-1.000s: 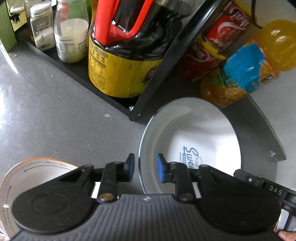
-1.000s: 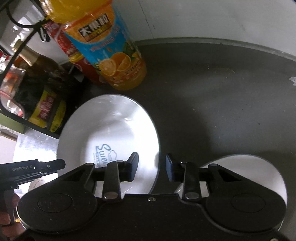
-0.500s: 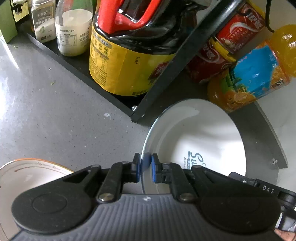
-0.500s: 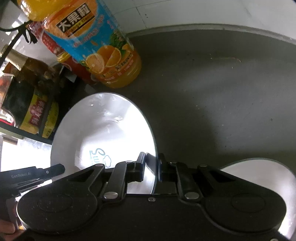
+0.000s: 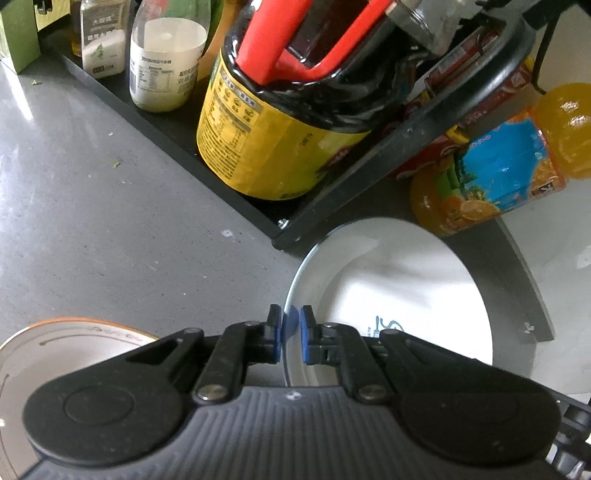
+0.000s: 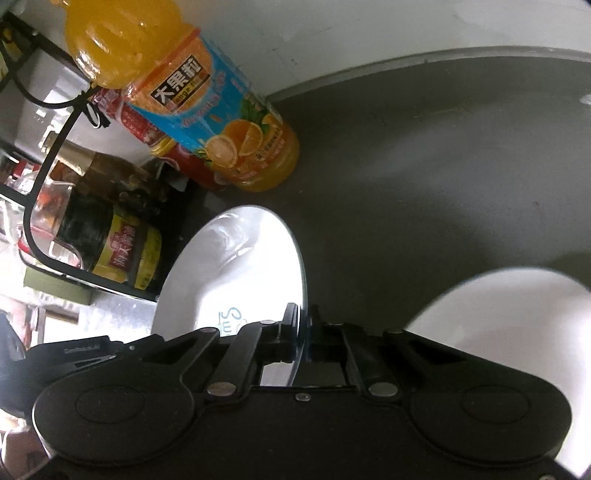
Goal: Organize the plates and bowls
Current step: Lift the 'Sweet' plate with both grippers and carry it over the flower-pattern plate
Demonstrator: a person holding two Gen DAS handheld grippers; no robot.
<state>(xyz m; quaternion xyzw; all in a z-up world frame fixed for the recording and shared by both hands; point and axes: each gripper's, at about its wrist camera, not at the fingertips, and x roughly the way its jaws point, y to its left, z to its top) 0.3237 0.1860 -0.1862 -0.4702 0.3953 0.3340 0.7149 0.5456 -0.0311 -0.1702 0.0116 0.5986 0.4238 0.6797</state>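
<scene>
Lower left of the left wrist view: an orange-rimmed plate [image 5: 70, 343] waits on the counter [image 5: 110, 229]. Centre: your left claw [image 5: 290, 332] pinches the white bowl [image 5: 391, 295] by its near rim — the right claw [image 6: 303, 325] clamps the opposite rim. Lift level, both sides together; avoid the juice bottle [image 5: 495, 184], upper right.

Bottles and jars crowd a dark kitchen counter [image 5: 110, 229].
An orange juice bottle [image 6: 221, 122] with a blue label stands near the white wall [image 6: 369, 29]; left of it, a black rack [image 5: 369, 173] holds a yellow-labelled dark jug [image 5: 266, 140] with a red handle, a milky white bottle [image 5: 166, 66] and a small seasoning jar [image 5: 101, 40].
</scene>
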